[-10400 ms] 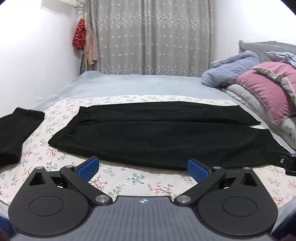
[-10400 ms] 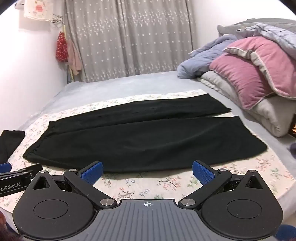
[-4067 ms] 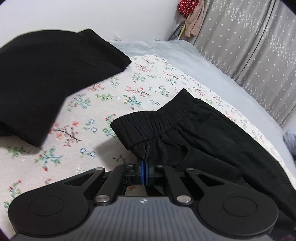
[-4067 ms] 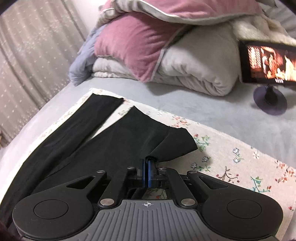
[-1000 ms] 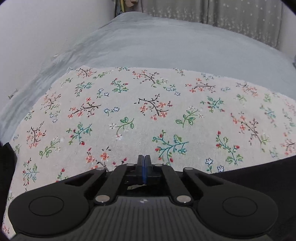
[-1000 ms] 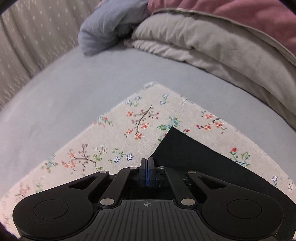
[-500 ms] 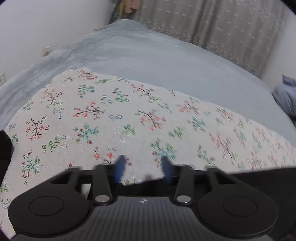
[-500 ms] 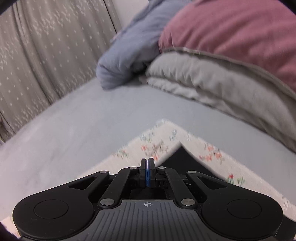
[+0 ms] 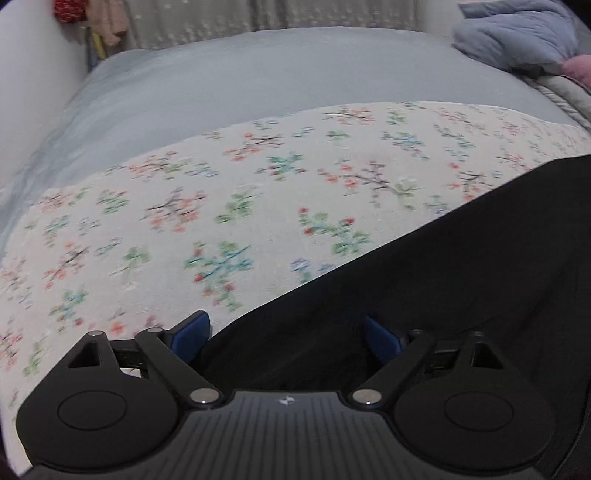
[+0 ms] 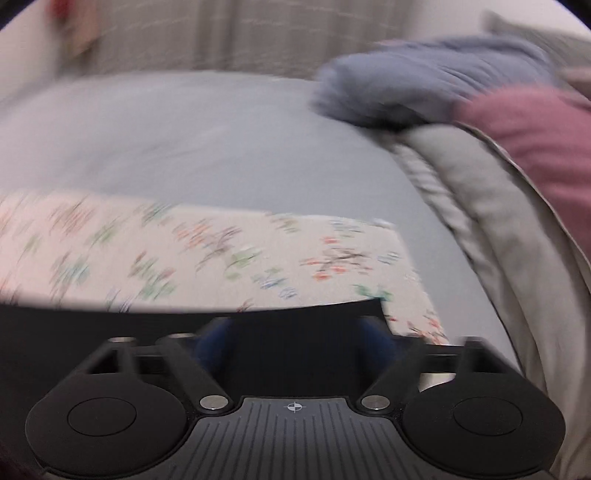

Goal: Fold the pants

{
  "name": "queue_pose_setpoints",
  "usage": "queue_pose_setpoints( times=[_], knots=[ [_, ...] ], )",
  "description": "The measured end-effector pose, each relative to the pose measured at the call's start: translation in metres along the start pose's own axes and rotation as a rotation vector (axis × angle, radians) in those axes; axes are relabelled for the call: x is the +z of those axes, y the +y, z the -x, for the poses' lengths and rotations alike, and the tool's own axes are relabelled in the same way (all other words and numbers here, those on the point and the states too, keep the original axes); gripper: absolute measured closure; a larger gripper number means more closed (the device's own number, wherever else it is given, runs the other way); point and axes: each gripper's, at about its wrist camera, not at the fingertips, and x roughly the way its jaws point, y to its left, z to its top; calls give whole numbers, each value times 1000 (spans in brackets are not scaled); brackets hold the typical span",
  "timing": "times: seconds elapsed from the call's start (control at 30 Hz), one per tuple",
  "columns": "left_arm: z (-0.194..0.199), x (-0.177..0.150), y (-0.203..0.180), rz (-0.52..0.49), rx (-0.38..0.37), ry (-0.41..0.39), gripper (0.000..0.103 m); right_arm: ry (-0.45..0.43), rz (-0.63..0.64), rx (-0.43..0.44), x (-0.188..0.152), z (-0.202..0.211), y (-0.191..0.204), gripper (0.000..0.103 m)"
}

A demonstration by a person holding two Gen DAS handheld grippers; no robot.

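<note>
Left wrist: left gripper [image 9: 286, 338] tilted down over pants [image 9: 461, 266] — opening.

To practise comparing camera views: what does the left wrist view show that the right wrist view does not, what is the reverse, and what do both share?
Only the left wrist view shows clearly the red item hanging by the wall; there it is just a blur in the right view.

Only the right wrist view shows the square corner of the pants' edge and most of the pink pillow.

Both show the black pants, the floral cloth, the grey sheet, the blue blanket and a gripper whose jaws are opening, left gripper and right gripper, the pants lying loose between them.
</note>
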Motion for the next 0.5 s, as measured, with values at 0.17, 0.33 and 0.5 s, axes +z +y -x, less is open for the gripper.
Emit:
queue_pose_setpoints(
  times=[0.17, 0.33, 0.5],
  knots=[
    [-6, 4, -11, -60, -62, -39, 75, 13, 228, 161, 5, 7, 30, 20],
    [-7, -8, -36, -184, 4, -106, 101, 33, 307, 266, 24, -15, 71, 53],
    [-4, -7, -45, -202, 59, -139, 100, 26, 326, 326, 15, -20, 96, 103]
  ],
)
